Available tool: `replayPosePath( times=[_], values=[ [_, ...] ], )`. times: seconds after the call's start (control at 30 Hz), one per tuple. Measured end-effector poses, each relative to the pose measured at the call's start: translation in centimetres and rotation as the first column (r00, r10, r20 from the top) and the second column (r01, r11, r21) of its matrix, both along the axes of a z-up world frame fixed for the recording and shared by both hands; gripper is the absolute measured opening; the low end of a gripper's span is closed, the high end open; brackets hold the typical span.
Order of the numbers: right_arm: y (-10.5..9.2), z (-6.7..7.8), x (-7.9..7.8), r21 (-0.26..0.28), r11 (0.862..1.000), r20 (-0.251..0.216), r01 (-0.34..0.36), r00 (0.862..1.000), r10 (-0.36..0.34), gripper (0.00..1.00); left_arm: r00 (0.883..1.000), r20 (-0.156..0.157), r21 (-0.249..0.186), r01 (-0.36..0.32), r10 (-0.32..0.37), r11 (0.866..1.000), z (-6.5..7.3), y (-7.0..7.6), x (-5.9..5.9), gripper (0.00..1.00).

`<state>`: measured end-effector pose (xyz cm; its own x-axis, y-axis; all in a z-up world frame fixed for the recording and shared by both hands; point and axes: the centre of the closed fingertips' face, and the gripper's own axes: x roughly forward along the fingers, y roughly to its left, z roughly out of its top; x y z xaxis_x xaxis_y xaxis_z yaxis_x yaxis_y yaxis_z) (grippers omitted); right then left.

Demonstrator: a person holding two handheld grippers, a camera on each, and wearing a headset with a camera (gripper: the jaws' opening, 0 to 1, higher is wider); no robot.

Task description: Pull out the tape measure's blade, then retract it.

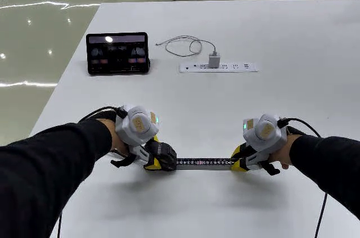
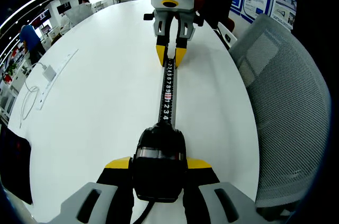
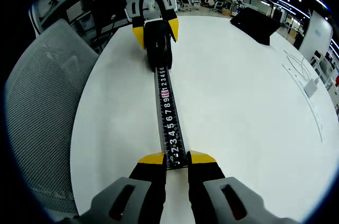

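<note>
**Tape measure drawn out between your two grippers**

Count, from left to right: one left gripper [image 1: 154, 159], one tape measure case [image 1: 163, 156], one blade [image 1: 203, 163], one right gripper [image 1: 239, 163]. Farther back on the white table [image 1: 225, 24] lie one tablet [image 1: 117, 53], one coiled cable [image 1: 183, 44], one charger [image 1: 214, 59] and one power strip [image 1: 219, 67]. The charger is plugged into the strip. One grey mesh chair [image 2: 286, 102] stands just beside the table's near edge.

Your left gripper's yellow-tipped jaws are closed on the sides of the black case, which rests on the table. The blade runs out of the case to the right, flat on the surface and straight. Your right gripper's jaws pinch its free end between their yellow tips.

The blade lies roughly along the table's near edge and close to it. Beyond it the white surface is open as far as the tablet and the power strip, both well apart from the tape. The tablet stands near the left edge.

In the right gripper view the blade carries black numerals reading 2 to 9 from your jaws. A red mark follows, then 1 to 6 up to the case. The tablet's screen is lit, but its content is too small to read.
</note>
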<state>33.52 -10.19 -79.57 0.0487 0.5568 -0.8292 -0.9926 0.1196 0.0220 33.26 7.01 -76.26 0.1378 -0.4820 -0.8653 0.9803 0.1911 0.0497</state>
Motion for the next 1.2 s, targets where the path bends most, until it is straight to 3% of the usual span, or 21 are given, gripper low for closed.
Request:
replayPosePath(
  times=[0.13,0.3,1.2],
  values=[
    [-0.2,0.0,-0.1,0.000,1.000,-0.001,0.004,1.000,-0.004,0.10,1.000,-0.001,-0.020,-0.005,0.005,1.000,0.1,0.1,0.0,0.31],
    [-0.5,0.0,-0.1,-0.008,1.000,0.004,-0.004,1.000,0.004,0.10,1.000,-0.006,0.004,0.011,-0.011,1.000,0.0,-0.1,0.0,0.31],
    [-3.4,0.1,0.0,-0.035,0.999,-0.001,0.021,1.000,-0.021,0.10,1.000,0.000,0.002,-0.014,0.014,1.000,0.0,-0.1,-0.1,0.31]
  ],
)
